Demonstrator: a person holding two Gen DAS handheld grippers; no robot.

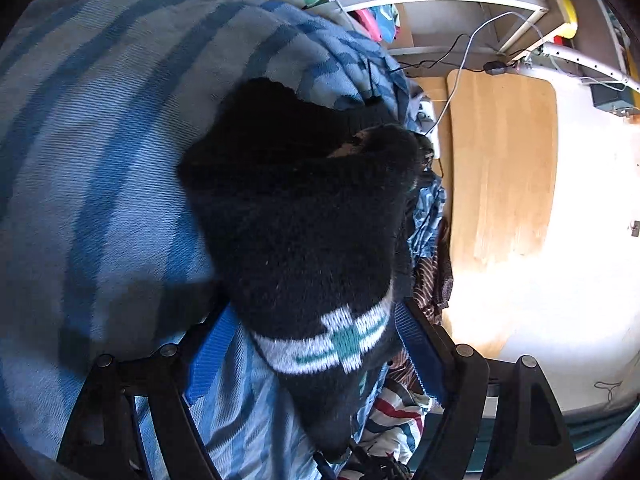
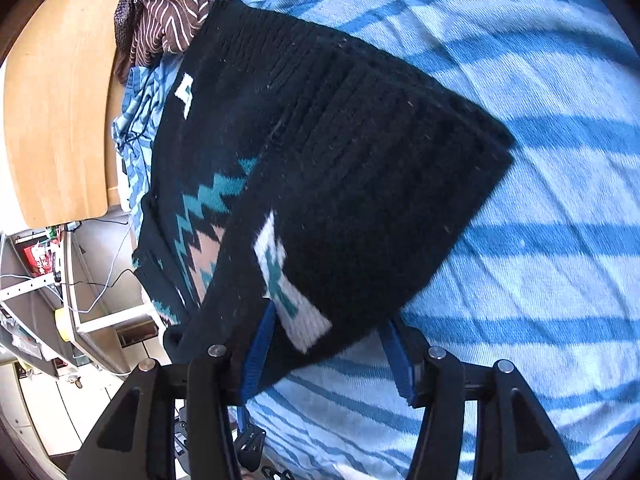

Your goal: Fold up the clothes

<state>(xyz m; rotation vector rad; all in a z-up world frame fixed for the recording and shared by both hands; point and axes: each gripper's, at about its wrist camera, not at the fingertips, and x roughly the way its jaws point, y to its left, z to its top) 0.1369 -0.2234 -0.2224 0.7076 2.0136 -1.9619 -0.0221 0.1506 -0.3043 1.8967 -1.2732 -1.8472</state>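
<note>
The sweater (image 2: 328,152) is thick fuzzy black knit wool, ribbed along its edge, matt. Beneath it the blanket (image 2: 540,240) is a woven blue-striped cloth with a fine twill texture. Beside the blanket, the board (image 1: 504,168) is smooth pale wood with a slight sheen.

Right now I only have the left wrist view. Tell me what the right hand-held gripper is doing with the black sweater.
Observer: The right hand-held gripper stands open. The black sweater has its edge between the fingers, unpinched.
Operator: Describe the far end.
Observer: Its ribbed hem band lies spread on the blue striped blanket.
Operator: Report any pattern.
Observer: A teal zigzag runs along the underlying layer, with a pink patch beside it.
</note>
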